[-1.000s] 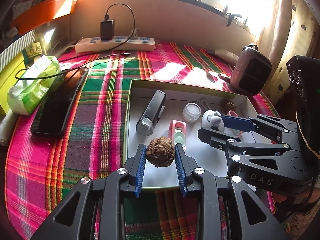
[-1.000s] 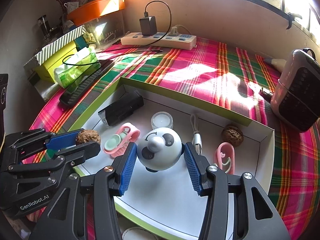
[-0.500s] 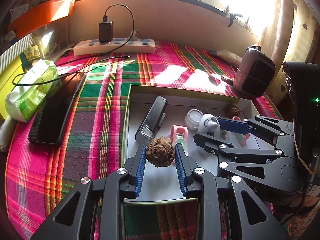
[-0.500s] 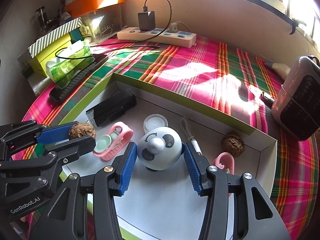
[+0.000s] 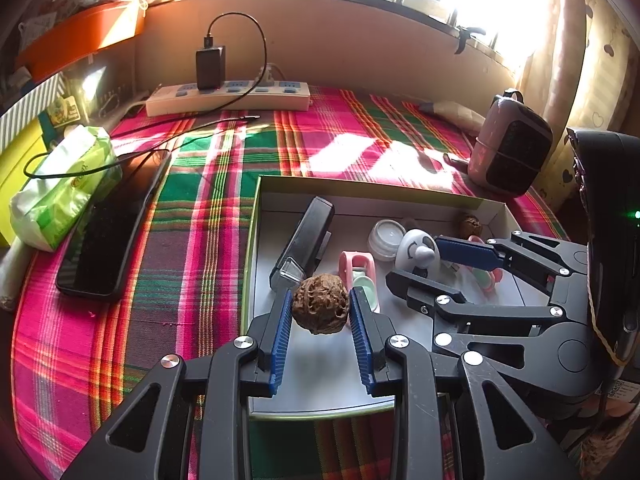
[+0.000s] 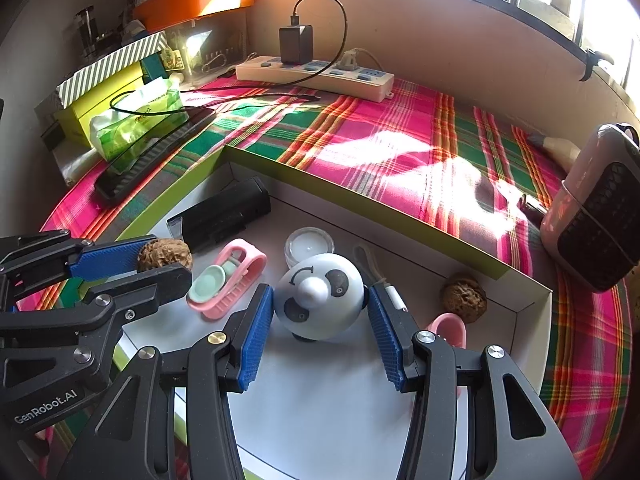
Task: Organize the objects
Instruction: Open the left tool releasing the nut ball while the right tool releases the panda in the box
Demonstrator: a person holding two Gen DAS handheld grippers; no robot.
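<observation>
My left gripper [image 5: 320, 308] is shut on a brown walnut [image 5: 320, 309] and holds it above the near left part of the shallow white box [image 5: 360, 192]. My right gripper [image 6: 320, 306] is shut on a round panda toy [image 6: 320, 296] above the box's middle [image 6: 516, 312]. The walnut also shows in the right wrist view [image 6: 165, 255]. In the box lie a black stapler [image 6: 224, 214], a pink clip [image 6: 230, 278], a small white jar [image 6: 309, 245], a second walnut [image 6: 464, 298] and another pink clip [image 6: 446, 330].
The box sits on a plaid cloth [image 5: 192, 216]. A black phone [image 5: 112, 220] and a green tissue pack [image 5: 60, 192] lie at the left. A power strip [image 5: 228, 98] with a charger is at the back. A pink heater [image 5: 510, 156] stands at the right.
Both grippers have lifted and pulled back a little with the walnut and the panda toy still held. The box contents have not moved.
</observation>
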